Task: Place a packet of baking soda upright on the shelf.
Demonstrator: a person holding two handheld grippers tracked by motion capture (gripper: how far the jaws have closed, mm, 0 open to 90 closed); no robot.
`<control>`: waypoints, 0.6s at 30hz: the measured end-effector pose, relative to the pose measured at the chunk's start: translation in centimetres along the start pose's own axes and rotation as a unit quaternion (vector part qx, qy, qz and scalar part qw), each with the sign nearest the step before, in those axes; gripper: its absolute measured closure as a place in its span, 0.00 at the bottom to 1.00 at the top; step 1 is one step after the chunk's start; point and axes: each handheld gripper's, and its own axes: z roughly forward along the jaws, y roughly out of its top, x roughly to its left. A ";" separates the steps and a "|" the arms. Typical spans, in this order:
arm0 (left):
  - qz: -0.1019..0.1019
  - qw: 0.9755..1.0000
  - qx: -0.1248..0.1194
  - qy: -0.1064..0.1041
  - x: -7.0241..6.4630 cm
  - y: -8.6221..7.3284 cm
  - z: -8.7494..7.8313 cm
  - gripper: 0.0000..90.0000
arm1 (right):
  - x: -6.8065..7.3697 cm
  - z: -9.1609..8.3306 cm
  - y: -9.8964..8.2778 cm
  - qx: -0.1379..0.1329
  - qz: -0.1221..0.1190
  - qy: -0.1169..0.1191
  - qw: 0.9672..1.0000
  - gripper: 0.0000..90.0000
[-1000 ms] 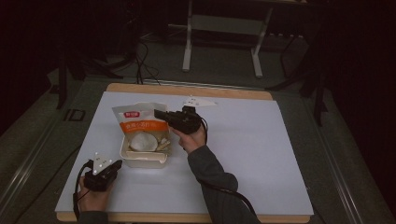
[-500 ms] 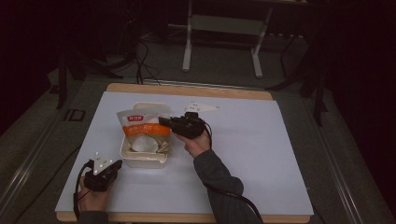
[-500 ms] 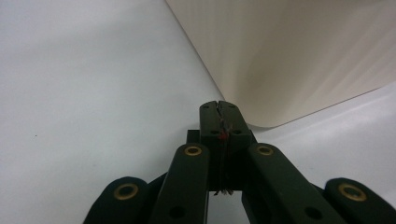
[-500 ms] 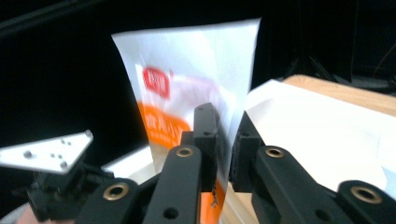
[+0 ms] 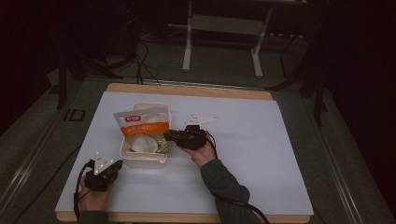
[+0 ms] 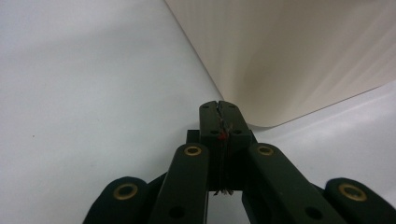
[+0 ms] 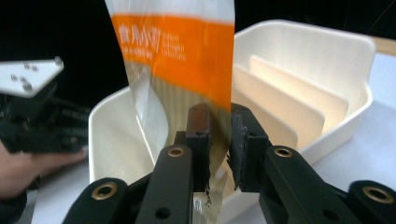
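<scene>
Matte white tabletop (image 5: 261,154), glossy orange pouch (image 5: 140,127), ribbed cream tray (image 5: 142,161)

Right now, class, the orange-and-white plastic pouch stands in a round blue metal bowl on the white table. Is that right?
Wrong container: the high view shows the orange-and-white plastic pouch standing in a cream rectangular plastic bin with dividers, on the white table.
</scene>
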 end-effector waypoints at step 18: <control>-0.012 1.000 -0.003 -0.015 0.0 0.3 0.5 0.99 | 0.4 0.5 -1.2 0.031 0.017 0.027 0.999 0.95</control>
